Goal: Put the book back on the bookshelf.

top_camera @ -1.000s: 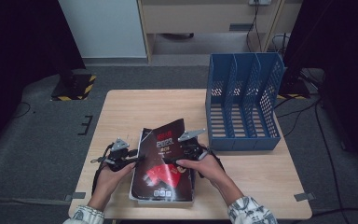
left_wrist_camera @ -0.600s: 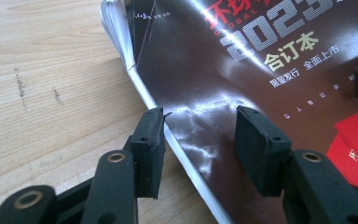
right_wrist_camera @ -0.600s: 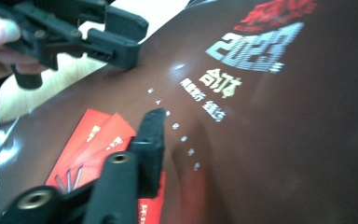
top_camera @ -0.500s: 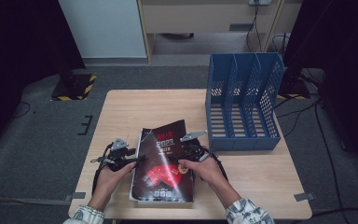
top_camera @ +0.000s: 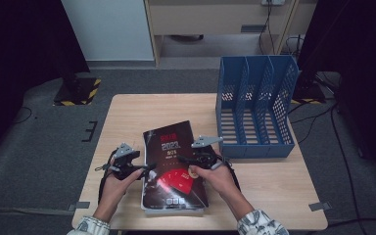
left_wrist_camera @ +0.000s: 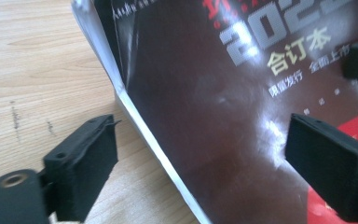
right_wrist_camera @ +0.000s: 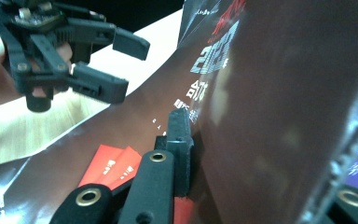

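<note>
handover underway | left gripper (left_wrist_camera: 205, 163) has just been opening, now released, jaws straddling the magazine's (top_camera: 174, 171) left edge | right gripper (right_wrist_camera: 186, 154) has just been closing, now clamping its cover, lifting the right side off the worktop (top_camera: 127, 112) | blue file rack (top_camera: 254, 107) likely next

A glossy dark paper cover catches the light on the thick magazine (top_camera: 174, 169), its white page edges (left_wrist_camera: 140, 116) matt and finely layered, on a pale wooden table (top_camera: 127, 117) with a smooth, lightly scuffed grain. The left gripper (left_wrist_camera: 205, 163) shows matt black pads with a rough, foam-like face; the right gripper (right_wrist_camera: 242, 154) has black plastic arms set with brass-coloured metal eyelets. A blue file rack (top_camera: 255, 105) of perforated plastic stands on the table, above grey carpet (top_camera: 39, 147) of coarse, dull weave.
</note>
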Demonstrator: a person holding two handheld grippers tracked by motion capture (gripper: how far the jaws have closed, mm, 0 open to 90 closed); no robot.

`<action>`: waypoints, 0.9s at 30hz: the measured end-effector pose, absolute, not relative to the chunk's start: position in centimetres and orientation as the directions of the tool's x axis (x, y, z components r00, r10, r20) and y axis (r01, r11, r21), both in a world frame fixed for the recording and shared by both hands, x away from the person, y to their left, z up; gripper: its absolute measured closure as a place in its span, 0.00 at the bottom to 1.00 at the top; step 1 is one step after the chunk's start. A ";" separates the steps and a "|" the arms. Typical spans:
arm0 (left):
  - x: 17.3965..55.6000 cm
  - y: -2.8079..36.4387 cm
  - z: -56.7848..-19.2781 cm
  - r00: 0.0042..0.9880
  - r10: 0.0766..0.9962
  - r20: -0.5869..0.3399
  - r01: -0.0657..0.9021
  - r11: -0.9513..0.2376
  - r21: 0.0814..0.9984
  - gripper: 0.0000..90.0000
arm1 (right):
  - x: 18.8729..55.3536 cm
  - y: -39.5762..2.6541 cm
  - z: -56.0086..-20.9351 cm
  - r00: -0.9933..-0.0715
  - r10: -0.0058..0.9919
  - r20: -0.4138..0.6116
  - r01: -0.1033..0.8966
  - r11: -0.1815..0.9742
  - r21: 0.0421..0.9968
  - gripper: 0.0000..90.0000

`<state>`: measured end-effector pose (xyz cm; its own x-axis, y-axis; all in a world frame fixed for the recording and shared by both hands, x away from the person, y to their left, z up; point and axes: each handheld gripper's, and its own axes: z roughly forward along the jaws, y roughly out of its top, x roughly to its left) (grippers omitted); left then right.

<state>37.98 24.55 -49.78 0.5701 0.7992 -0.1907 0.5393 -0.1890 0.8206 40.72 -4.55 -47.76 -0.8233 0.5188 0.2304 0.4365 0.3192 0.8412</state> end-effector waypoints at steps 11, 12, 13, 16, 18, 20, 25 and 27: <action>37.9 23.5 -49.9 0.630 0.755 -0.182 0.508 -0.224 0.832 0.11 | 40.5 -5.2 -45.8 -0.845 0.511 0.155 0.323 0.258 0.911 0.91; 38.0 23.6 -49.9 0.630 0.754 -0.184 0.511 -0.225 0.830 0.11 | 40.4 -5.2 -45.5 -0.848 0.508 0.150 0.313 0.253 0.916 0.92; 38.0 23.6 -49.9 0.632 0.753 -0.183 0.510 -0.226 0.830 0.11 | 40.4 -5.2 -45.3 -0.853 0.503 0.140 0.298 0.248 0.922 0.92; 38.1 23.6 -50.0 0.641 0.744 -0.188 0.506 -0.226 0.832 0.13 | 40.2 -5.2 -44.6 -0.862 0.491 0.126 0.269 0.231 0.935 0.93; 38.1 23.4 -50.1 0.651 0.735 -0.187 0.504 -0.235 0.831 0.13 | 40.1 -5.2 -44.3 -0.864 0.488 0.124 0.260 0.223 0.939 0.93; 38.0 23.3 -50.1 0.661 0.728 -0.182 0.496 -0.242 0.834 0.14 | 40.1 -5.3 -44.0 -0.870 0.476 0.124 0.251 0.211 0.945 0.94; 38.4 23.0 -50.3 0.684 0.710 -0.168 0.472 -0.254 0.844 0.14 | 39.9 -5.4 -43.8 -0.878 0.463 0.120 0.234 0.198 0.952 0.95; 38.6 22.9 -50.2 0.683 0.708 -0.177 0.467 -0.238 0.852 0.15 | 39.8 -5.5 -43.6 -0.879 0.463 0.117 0.231 0.197 0.953 0.95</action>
<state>38.58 22.85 -50.21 0.6833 0.7084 -0.1769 0.4672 -0.2380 0.8515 39.78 -5.52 -43.57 -0.8785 0.4632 0.1169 0.2306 0.1969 0.9529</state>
